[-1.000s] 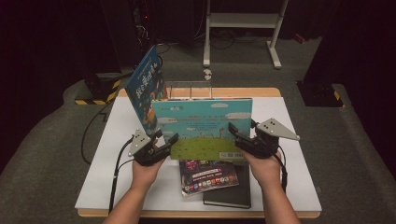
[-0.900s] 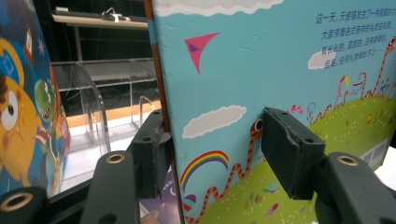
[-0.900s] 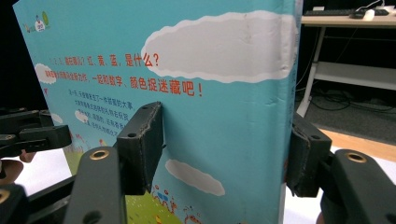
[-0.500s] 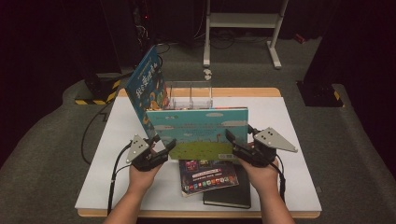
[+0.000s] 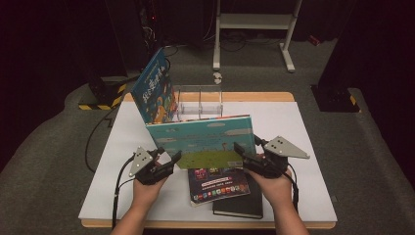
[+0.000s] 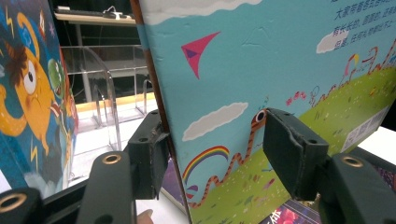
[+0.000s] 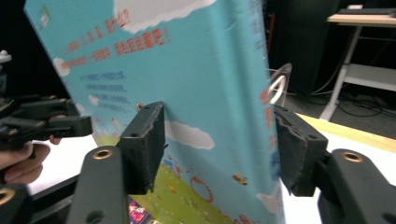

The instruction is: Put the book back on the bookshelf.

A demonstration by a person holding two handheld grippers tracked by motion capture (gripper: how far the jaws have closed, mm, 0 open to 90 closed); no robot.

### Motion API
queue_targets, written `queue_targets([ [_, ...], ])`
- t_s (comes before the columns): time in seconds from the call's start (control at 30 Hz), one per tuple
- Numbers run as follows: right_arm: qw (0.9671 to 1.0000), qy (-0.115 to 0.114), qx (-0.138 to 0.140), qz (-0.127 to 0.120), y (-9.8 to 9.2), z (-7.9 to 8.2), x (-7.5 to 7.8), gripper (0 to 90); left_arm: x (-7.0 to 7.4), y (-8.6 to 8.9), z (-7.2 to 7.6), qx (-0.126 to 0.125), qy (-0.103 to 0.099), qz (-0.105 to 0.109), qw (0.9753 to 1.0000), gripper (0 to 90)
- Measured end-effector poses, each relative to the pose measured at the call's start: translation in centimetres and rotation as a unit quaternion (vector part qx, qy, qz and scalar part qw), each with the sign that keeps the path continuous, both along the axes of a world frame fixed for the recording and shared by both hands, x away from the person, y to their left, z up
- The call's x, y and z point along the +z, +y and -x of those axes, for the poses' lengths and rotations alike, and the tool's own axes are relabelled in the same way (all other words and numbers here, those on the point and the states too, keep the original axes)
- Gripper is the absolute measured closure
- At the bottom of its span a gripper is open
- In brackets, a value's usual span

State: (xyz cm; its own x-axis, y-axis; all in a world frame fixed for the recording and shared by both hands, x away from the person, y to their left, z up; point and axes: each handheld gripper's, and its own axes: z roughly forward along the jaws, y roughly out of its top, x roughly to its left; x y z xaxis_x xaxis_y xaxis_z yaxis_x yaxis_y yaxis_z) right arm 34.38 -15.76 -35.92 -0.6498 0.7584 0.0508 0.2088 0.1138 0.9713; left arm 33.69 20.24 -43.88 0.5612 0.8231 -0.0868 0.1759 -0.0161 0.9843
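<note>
A large teal picture book (image 5: 200,139) stands tilted on its lower edge at the middle of the table, its sky-and-meadow cover facing me. My left gripper (image 5: 169,155) is at the book's lower left corner. In the left gripper view the jaws (image 6: 217,154) are spread wide, with the spine edge (image 6: 161,107) against the left jaw. My right gripper (image 5: 247,147) is at the lower right corner. In the right gripper view its jaws (image 7: 217,144) also stand wide apart astride the book's edge (image 7: 187,70). Neither pair of jaws is closed on the cover.
A blue book with an orange monster (image 5: 156,93) leans upright at the left end of a clear acrylic rack (image 5: 198,103) at the table's back. A dark colourful book (image 5: 218,183) lies on a black book (image 5: 240,203) near the front edge. A white mat (image 5: 303,127) covers the table.
The teal book has come down and toward the front of the table, and both grippers moved down with it. Its top edge now sits below the rack's top.
</note>
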Motion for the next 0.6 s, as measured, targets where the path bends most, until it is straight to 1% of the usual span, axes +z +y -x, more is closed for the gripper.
queue_targets([
  [0.03, 1.0, -0.004, 0.001, 0.004, 0.15, 0.03, -0.01, 39.4, -0.04, -0.02, 0.03, 0.001, 0.005, 0.004, 1.0, 41.6],
  [0.1, 1.0, -0.007, 0.007, 0.0, 0.27, 0.1, -0.06, 40.0, -0.24, 0.09, 0.07, 0.002, 0.007, 0.007, 0.9999, 41.1],
  [0.17, 0.9999, -0.009, 0.009, -0.001, 0.34, 0.17, -0.09, 40.2, -0.36, 0.17, 0.14, 0.002, 0.005, 0.005, 1.0, 40.9],
  [0.27, 0.9999, -0.011, 0.01, -0.005, 0.47, 0.21, -0.18, 39.8, -0.42, 0.19, 0.25, 0.004, 0.008, 0.005, 0.9999, 40.6],
  [0.37, 0.9999, -0.007, 0.011, -0.006, 0.57, 0.08, -0.22, 39.0, -0.49, 0.27, 0.34, 0.007, 0.011, 0.004, 0.9999, 40.4],
  [0.47, 0.9999, 0.003, 0.014, -0.005, 0.68, -0.1, -0.28, 38.6, -0.66, 0.39, 0.39, 0.01, 0.013, 0.006, 0.9998, 40.0],
  [0.6, 0.9998, 0.003, 0.022, 0.001, 0.88, 0.01, -0.31, 39.6, -0.98, 0.45, 0.51, 0.014, 0.014, 0.008, 0.9998, 38.8],
])
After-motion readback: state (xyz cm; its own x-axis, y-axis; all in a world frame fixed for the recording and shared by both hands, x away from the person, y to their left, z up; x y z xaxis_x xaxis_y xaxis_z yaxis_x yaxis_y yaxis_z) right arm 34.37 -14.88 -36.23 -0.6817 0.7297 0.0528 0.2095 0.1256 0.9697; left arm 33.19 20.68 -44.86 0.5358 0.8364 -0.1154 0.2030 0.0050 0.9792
